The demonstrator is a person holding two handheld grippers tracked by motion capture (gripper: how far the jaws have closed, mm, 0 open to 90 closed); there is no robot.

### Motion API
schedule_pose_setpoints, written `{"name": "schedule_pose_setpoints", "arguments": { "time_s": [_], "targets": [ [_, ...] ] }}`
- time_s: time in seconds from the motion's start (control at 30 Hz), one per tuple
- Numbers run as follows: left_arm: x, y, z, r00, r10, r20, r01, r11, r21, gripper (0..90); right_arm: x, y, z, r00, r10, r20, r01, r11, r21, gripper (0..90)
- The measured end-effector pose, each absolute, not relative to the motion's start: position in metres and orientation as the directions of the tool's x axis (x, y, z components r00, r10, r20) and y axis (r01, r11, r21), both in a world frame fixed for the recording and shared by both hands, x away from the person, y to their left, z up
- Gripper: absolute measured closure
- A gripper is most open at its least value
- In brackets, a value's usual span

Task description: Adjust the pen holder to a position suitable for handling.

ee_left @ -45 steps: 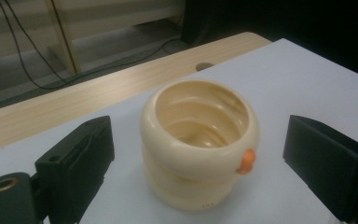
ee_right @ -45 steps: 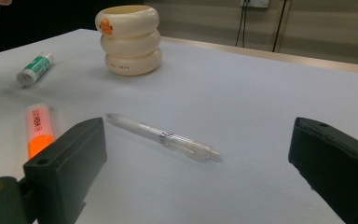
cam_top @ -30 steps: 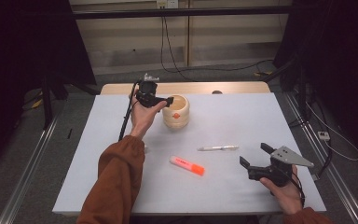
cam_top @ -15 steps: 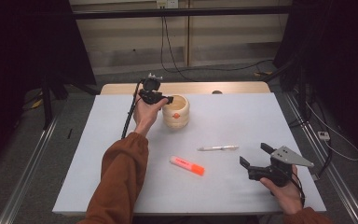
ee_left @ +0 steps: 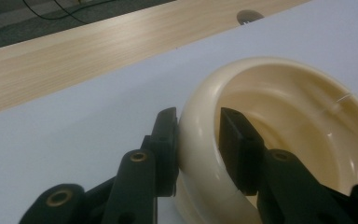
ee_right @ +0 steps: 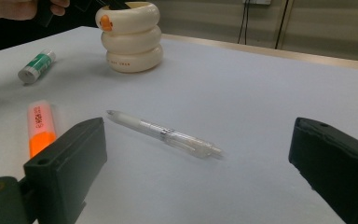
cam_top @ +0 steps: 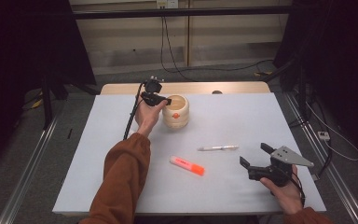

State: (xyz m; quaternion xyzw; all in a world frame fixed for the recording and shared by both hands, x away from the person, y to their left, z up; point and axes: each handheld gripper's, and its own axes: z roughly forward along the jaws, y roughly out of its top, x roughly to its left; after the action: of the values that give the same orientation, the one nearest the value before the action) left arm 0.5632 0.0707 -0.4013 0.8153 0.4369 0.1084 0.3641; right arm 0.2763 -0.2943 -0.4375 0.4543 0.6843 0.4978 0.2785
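My left hand-held gripper [ee_left: 198, 140] has just been closing astride the cream holder's [cam_top: 175, 111] rim at the counter's [cam_top: 242, 116] far side, one jaw inside. Lift not begun; pen [cam_top: 218, 148], highlighter [cam_top: 187, 165] untouched.

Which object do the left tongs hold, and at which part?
The left tongs have just been closing on the cream, ring-stacked ceramic pot, at its top rim: one jaw outside the wall, one inside. The right tongs hold nothing.
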Motion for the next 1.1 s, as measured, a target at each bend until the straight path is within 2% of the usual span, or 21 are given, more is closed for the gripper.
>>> {"name": "schedule_pose_setpoints", "arguments": {
  "time_s": [0.27, 0.77, 1.1],
  "targets": [
    [0.562, 0.07, -0.401, 0.581, 0.797, -0.163, 0.645, -0.329, 0.69, 73.1, 0.276, -0.294, -0.437, -0.432, 0.899, 0.072, 0.346, 0.091, 0.934, 3.7],
    [0.554, 0.072, -0.389, 0.529, 0.824, -0.204, 0.674, -0.262, 0.691, 72.2, 0.276, -0.294, -0.437, -0.433, 0.899, 0.068, 0.342, 0.094, 0.935, 3.7],
    [0.537, 0.068, -0.38, 0.565, 0.798, -0.208, 0.648, -0.273, 0.712, 72.4, 0.276, -0.294, -0.438, -0.433, 0.899, 0.069, 0.343, 0.094, 0.934, 3.7]
  ]
}}
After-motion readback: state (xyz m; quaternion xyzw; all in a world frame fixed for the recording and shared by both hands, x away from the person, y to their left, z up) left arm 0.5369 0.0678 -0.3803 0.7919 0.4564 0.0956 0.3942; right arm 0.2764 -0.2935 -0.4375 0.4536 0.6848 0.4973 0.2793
